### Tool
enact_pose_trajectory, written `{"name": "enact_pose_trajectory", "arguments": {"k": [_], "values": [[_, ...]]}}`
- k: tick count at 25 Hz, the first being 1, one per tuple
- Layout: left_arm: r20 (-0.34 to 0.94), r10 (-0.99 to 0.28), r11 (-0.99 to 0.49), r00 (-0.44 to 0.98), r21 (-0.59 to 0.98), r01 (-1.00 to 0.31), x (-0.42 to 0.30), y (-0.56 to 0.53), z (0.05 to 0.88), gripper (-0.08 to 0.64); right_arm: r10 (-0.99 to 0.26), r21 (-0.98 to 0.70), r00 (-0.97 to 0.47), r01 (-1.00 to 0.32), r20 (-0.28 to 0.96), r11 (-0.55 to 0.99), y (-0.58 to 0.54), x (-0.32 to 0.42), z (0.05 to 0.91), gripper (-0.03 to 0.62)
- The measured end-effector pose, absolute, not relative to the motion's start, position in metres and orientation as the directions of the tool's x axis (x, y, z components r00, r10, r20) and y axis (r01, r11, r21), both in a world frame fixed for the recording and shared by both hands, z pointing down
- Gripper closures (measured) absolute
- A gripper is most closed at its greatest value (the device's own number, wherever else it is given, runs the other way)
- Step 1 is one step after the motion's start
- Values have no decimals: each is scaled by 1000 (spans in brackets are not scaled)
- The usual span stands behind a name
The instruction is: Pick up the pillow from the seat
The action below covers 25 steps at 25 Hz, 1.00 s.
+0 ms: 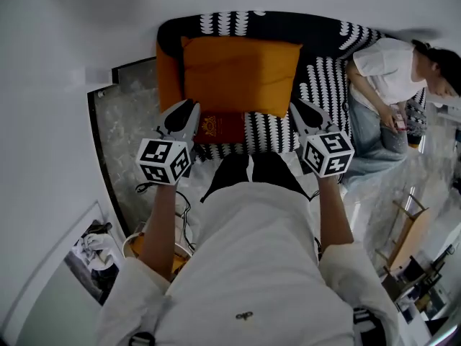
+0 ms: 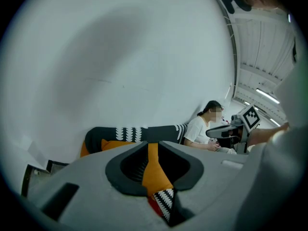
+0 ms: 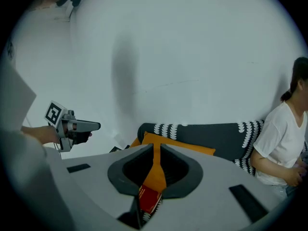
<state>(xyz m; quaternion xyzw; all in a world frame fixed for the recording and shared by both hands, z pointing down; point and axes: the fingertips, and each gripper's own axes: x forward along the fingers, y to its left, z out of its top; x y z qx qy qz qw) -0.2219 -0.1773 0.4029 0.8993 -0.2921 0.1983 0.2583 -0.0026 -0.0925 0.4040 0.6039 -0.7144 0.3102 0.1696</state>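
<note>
Orange pillow [image 1: 241, 74] lies flat on the black-and-white seat [image 1: 317, 85], far edge toward the backrest. Left gripper [image 1: 191, 108] and right gripper [image 1: 294, 107] angle downward by its near corners, fingers together, empty.

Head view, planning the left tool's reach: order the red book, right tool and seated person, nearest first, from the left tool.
1. The red book, just beside the left tool.
2. The right tool, farther right.
3. The seated person, far right.
</note>
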Motion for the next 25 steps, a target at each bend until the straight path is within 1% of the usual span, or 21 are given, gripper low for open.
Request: {"name": "enact_pose_trajectory", "arguments": {"k": [4,7,8,11,16,22,25], "values": [[533,-406,-687,742,358,-633,-219,-181,419,467,-745,-233,-203,-970,635,66,-99,6,418,578],[551,-392,-683,737,363,-634,-214,-182,431,430,-729,-243,-214,-968,651,67,-102,12,431,517],[556,-386,-682,736,365,-634,-212,-183,436,418,-722,-245,-215,-967,657,65,-102,15,437,515],[570,-373,-684,732,364,-632,-203,-190,454,375,-707,-251,-218,-966,673,58,-107,25,458,483],[611,-362,-668,704,358,-653,-199,-193,479,323,-676,-268,-239,-961,697,64,-112,37,485,432],[655,-340,-631,675,373,-680,-192,-204,520,282,-626,-281,-254,-958,737,57,-121,57,528,353],[679,-332,-606,655,379,-700,-194,-208,541,259,-600,-290,-265,-955,755,57,-124,61,548,333]]}}
